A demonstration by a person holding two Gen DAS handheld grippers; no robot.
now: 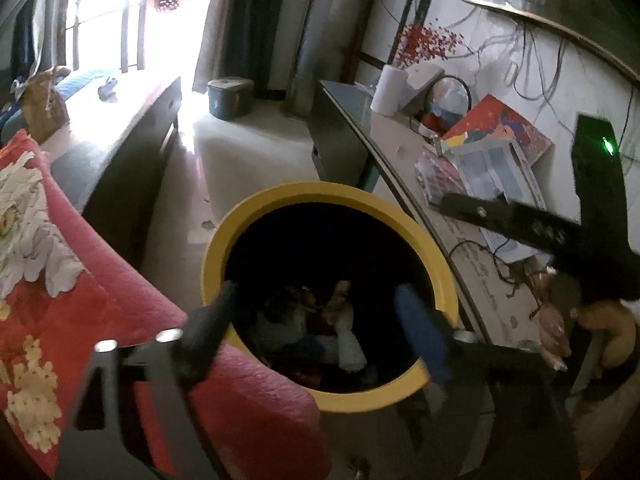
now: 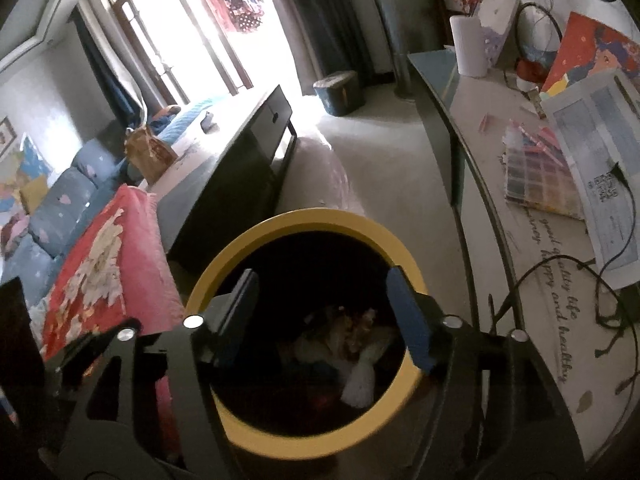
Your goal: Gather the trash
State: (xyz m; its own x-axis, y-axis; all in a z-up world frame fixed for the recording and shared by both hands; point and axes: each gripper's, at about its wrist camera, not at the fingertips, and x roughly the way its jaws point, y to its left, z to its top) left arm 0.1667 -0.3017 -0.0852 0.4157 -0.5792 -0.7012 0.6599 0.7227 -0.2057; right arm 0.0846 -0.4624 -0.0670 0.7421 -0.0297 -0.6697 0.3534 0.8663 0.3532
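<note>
A round bin with a yellow rim [image 1: 280,196] stands on the floor between a red flowered quilt and a table; it also shows in the right wrist view [image 2: 320,218]. Crumpled trash [image 1: 340,328] lies at its dark bottom, and shows in the right wrist view too [image 2: 356,344]. My left gripper [image 1: 320,320] is open and empty above the bin's mouth. My right gripper [image 2: 324,312] is open and empty above the same mouth. The right gripper's black body and the hand holding it show at the right of the left wrist view [image 1: 592,240].
A red flowered quilt [image 1: 80,272] lies left of the bin. A table [image 2: 540,280] on the right holds papers, cables, a paper roll [image 2: 472,46] and a colour booklet [image 2: 536,172]. A dark low cabinet [image 2: 240,156] and a small box [image 2: 340,92] stand beyond.
</note>
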